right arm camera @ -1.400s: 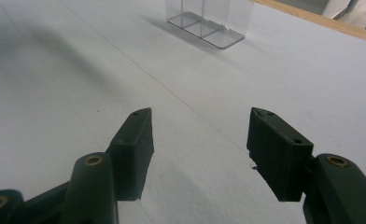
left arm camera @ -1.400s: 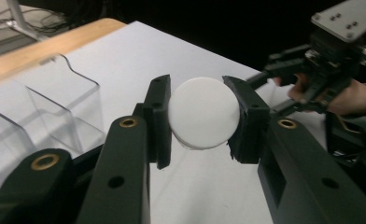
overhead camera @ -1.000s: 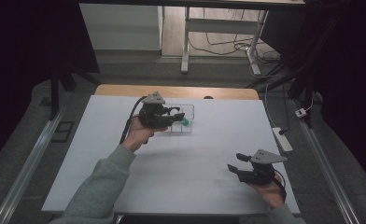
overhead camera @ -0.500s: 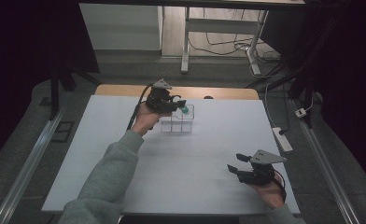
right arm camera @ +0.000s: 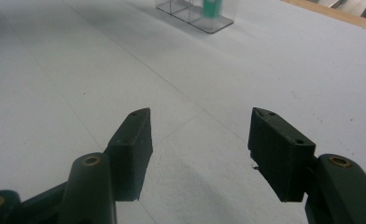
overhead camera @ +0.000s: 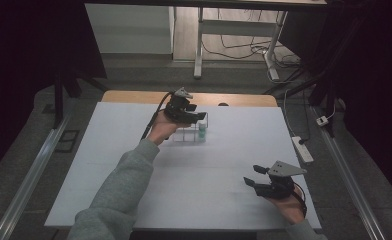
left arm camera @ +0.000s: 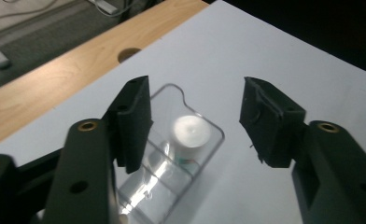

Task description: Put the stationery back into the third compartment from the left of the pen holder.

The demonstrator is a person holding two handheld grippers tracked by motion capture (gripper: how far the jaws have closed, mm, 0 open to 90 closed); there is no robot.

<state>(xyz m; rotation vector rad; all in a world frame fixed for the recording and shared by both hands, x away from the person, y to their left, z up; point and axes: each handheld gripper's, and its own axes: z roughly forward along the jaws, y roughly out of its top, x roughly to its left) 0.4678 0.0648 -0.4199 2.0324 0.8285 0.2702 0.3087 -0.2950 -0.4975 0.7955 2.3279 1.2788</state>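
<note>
- One clear plastic organiser (overhead camera: pixel 190 134) stands on the white table (overhead camera: pixel 134 150) toward its far edge, near the bare wooden strip (overhead camera: pixel 134 97).
- One small green bottle with a white cap (left arm camera: pixel 190 132) stands upright in the organiser's end compartment; the compartments beside it look bare.
- Two grippers are in view. The left gripper (overhead camera: pixel 198 116) hovers just above the organiser, jaws spread wide with nothing between them, the bottle cap below the gap.
- The right gripper (overhead camera: pixel 251 176) sits low over the near right part of the table, well apart from the organiser, jaws likewise spread and holding nothing.
</note>
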